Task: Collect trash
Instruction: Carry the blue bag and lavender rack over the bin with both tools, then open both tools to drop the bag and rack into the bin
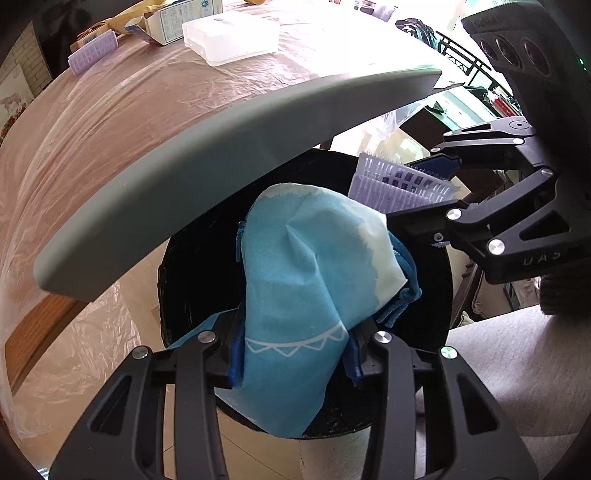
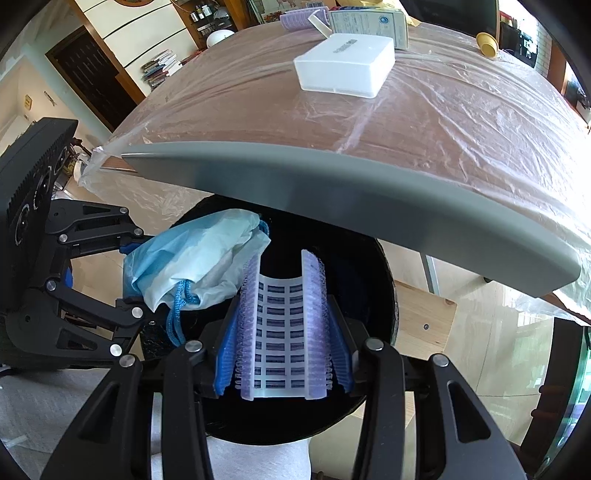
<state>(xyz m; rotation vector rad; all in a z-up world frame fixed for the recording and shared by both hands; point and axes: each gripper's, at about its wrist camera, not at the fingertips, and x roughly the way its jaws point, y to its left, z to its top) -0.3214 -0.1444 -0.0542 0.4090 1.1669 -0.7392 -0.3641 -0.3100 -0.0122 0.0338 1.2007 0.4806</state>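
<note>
A round bin with a black liner (image 1: 192, 273) (image 2: 362, 280) stands beside the table, its grey lid (image 1: 221, 162) (image 2: 369, 192) raised above the mouth. My left gripper (image 1: 293, 350) is shut on a crumpled light-blue drawstring bag (image 1: 303, 280) (image 2: 184, 262), held over the bin's opening. My right gripper (image 2: 282, 354) (image 1: 432, 181) is shut on a lilac bristled grid piece (image 2: 282, 332) (image 1: 399, 184), bent into a U between the blue pads, also over the opening. The two grippers hang side by side, close together.
A table under clear plastic sheeting (image 1: 129, 103) (image 2: 424, 122) lies beyond the lid. On it are a white plastic box (image 1: 229, 35) (image 2: 347, 68), a printed carton (image 1: 177, 16), a second lilac grid piece (image 1: 92, 53) and a yellow cup (image 2: 487, 42). A grey cushioned seat (image 1: 517, 369) is at lower right.
</note>
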